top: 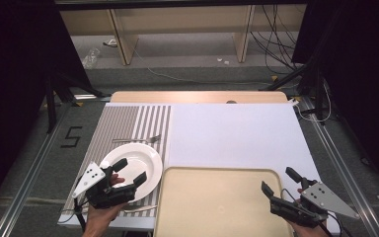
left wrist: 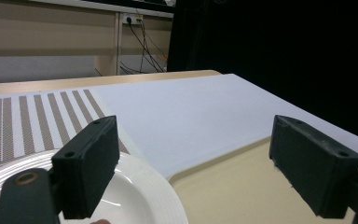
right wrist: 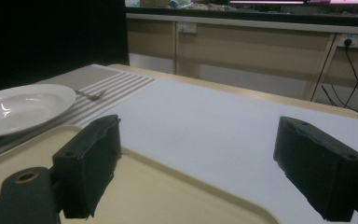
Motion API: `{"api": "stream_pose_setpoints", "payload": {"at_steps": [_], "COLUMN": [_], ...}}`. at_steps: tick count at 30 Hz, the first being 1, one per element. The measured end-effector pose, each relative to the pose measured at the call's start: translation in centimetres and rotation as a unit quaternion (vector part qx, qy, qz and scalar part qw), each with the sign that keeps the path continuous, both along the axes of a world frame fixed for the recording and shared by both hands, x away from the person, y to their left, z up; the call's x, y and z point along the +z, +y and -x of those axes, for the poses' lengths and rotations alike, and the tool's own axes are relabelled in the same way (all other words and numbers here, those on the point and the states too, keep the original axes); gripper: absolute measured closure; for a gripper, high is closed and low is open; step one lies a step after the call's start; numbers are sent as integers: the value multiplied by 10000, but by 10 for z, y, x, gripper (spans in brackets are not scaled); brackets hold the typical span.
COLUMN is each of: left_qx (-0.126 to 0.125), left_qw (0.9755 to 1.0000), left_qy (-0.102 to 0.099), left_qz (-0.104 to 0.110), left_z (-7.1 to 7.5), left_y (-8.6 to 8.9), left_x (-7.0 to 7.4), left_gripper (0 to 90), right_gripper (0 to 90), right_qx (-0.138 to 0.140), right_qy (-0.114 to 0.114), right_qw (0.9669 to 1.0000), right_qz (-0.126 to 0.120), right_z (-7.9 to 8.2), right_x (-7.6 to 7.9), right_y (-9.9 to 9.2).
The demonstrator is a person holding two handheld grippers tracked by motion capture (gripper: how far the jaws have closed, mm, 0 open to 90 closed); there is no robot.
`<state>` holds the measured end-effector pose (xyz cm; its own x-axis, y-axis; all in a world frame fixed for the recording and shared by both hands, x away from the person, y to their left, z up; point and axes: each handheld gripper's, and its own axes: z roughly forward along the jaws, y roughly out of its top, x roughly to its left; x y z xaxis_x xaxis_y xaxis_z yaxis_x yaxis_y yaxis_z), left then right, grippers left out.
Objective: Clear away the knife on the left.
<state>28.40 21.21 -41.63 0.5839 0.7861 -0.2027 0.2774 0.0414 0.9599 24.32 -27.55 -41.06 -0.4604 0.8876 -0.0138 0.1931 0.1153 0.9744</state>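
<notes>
A white plate [top: 137,165] rests on a striped placemat [top: 123,128] at the left, with a fork [top: 138,140] just behind it and another utensil [top: 140,209] in front. My left gripper [top: 131,172] hovers open over the plate's near edge; its view shows the plate [left wrist: 135,191] below its jaws. A beige tray [top: 222,202] lies at the front centre. My right gripper [top: 280,180] is open above the tray's right rim, and its view looks across the tray [right wrist: 168,196] toward the plate [right wrist: 21,107].
A white sheet [top: 232,133] covers the table's middle and right. The wooden table edge [top: 197,96] runs along the back. Floor cables [top: 276,44] and shelving lie beyond. Dark curtains flank both sides.
</notes>
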Motion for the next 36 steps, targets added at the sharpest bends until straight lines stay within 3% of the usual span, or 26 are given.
{"api": "stream_pose_setpoints", "payload": {"at_steps": [12, 18, 23, 28, 30, 36], "left_qx": [-41, -151, -245, -373, -446, -554], "left_qw": [10000, 9998, 9990, 9980, 9958, 9927], "left_qy": [55, 91, 122, 234, 263, 396], "left_qz": [-7, -108, -354, -456, -758, -994], "left_z": [0, 0, 0, -1, -1, -1], "left_y": [0, -1, -1, -1, -1, 7], "left_x": [0, 3, 5, 8, 11, 18], "left_gripper": [158, 158, 158, 158, 158, 159], "right_gripper": [161, 161, 161, 162, 162, 162], "right_qx": [13, 20, 31, 37, 33, 43], "right_qy": [18, 13, 34, 40, 34, 58], "right_qw": [10000, 10000, 10000, 10000, 10000, 10000], "right_qz": [-17, -3, -11, -13, -22, -6], "right_z": [0, 0, 0, 0, 0, 0], "right_x": [0, 0, 0, 0, 0, -1], "right_y": [0, 0, 1, 1, 1, 2]}}
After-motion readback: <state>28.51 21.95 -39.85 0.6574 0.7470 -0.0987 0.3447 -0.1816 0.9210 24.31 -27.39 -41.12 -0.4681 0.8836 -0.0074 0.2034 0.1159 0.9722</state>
